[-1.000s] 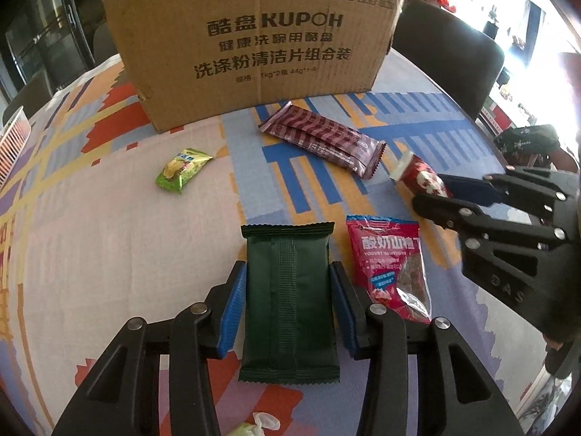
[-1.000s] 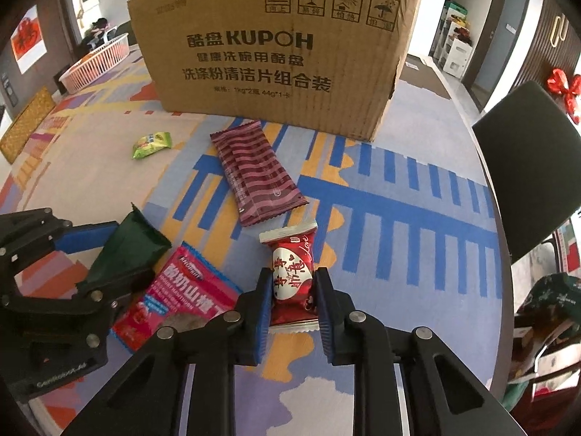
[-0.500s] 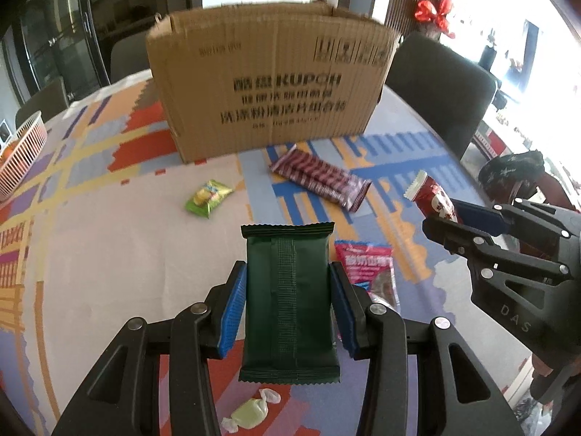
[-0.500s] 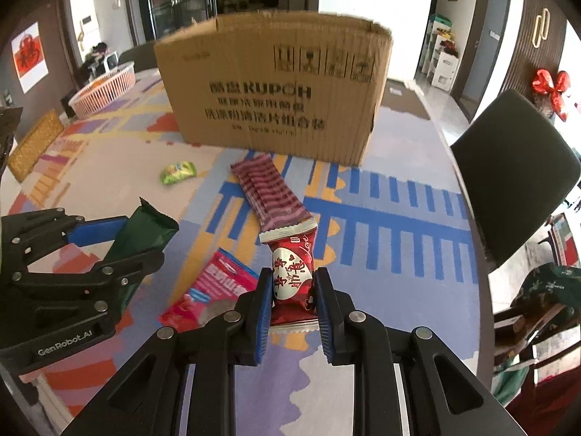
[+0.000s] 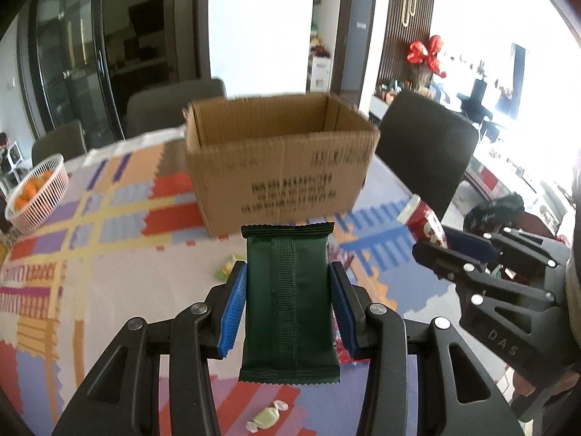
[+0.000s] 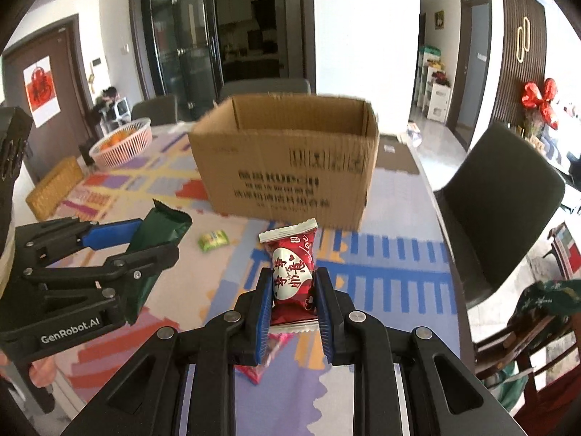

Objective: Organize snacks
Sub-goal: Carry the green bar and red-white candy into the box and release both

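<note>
The left tool point(image 5: 287, 305) pinches a dark green packet point(image 5: 288, 303) by its long edges, held above the bench point(image 5: 109, 272). The right tool point(image 6: 293, 303) pinches a red candy packet point(image 6: 292, 276). Both face the open cardboard box point(image 6: 287, 167), presumably their destination.

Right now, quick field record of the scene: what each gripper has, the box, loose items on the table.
left gripper: jaws shut on the dark green packet, held off the table
right gripper: jaws shut on the red candy packet, also lifted
cardboard box: open top, upright on the table ahead of both grippers; contents not visible
loose on table: small green snack, wrapped candy, pink packet partly hidden under the right gripper
basket: far left, holds orange fruit
tablecloth: colourful pattern
</note>
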`<act>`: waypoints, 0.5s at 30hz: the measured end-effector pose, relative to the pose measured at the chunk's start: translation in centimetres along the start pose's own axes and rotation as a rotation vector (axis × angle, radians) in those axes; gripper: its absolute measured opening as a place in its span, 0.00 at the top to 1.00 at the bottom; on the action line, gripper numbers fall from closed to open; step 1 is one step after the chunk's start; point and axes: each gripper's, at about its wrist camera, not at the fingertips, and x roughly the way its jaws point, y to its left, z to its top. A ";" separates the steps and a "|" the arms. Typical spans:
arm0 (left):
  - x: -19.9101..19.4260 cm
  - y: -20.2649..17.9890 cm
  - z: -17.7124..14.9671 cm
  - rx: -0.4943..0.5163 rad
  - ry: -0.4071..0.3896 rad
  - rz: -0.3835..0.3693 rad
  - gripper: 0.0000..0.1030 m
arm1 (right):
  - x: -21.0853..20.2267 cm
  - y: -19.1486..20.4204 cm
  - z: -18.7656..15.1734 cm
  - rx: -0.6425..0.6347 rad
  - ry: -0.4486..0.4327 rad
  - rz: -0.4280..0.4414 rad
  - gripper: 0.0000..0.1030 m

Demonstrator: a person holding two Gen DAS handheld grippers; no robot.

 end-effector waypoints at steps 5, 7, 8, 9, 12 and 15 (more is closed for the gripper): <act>-1.7 0.8 2.1 -0.009 -0.061 0.014 0.57 | -1.2 0.6 2.0 0.004 -0.058 0.018 0.77; -2.0 1.2 2.8 -0.015 -0.078 0.022 0.57 | -1.6 0.9 2.8 0.006 -0.078 0.026 0.77; -2.2 1.4 3.3 -0.017 -0.089 0.026 0.57 | -1.7 1.0 3.2 0.008 -0.086 0.027 0.77; -2.5 1.5 3.6 -0.019 -0.098 0.030 0.57 | -1.8 1.0 3.7 0.010 -0.099 0.031 0.77; -2.6 2.0 4.7 -0.019 -0.109 0.033 0.57 | -2.1 1.2 4.9 0.016 -0.122 0.034 0.77; -2.5 2.3 5.6 -0.017 -0.116 0.036 0.57 | -2.2 1.2 6.0 0.022 -0.135 0.043 0.77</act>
